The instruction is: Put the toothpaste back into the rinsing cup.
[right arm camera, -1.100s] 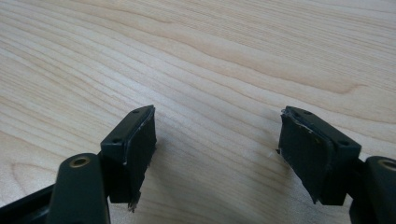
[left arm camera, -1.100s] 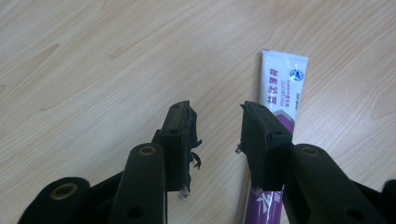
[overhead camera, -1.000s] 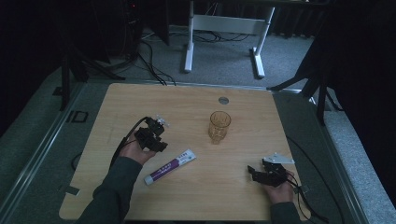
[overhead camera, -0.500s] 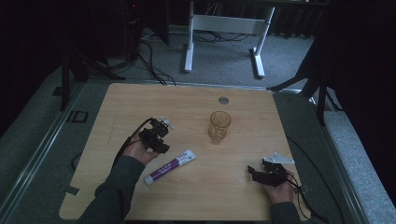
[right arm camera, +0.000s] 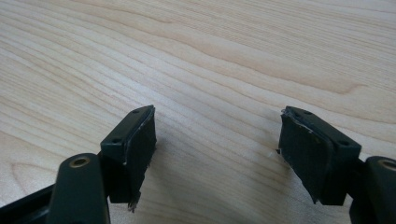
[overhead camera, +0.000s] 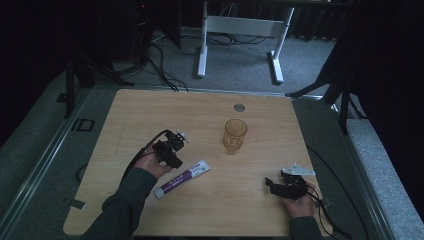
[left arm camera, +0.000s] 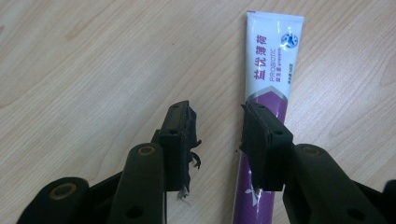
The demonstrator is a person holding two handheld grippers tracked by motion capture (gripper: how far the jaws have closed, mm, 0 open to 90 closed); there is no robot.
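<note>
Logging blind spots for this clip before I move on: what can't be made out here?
- Toothpaste tube, left gripper view: its lower end is covered by one jaw of the left claw and cut off by the bottom edge.
- Amber glass, high view: too dim and small to tell whether it holds anything.
- Round grey disc, high view: too small to identify.

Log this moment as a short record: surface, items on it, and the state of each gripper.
surface: wooden table
items: toothpaste tube lying flat; amber glass upright
left gripper: open, just above the tube's purple end, tube lies off-centre under one finger
right gripper: open wide, over bare wood, holding nothing
</note>
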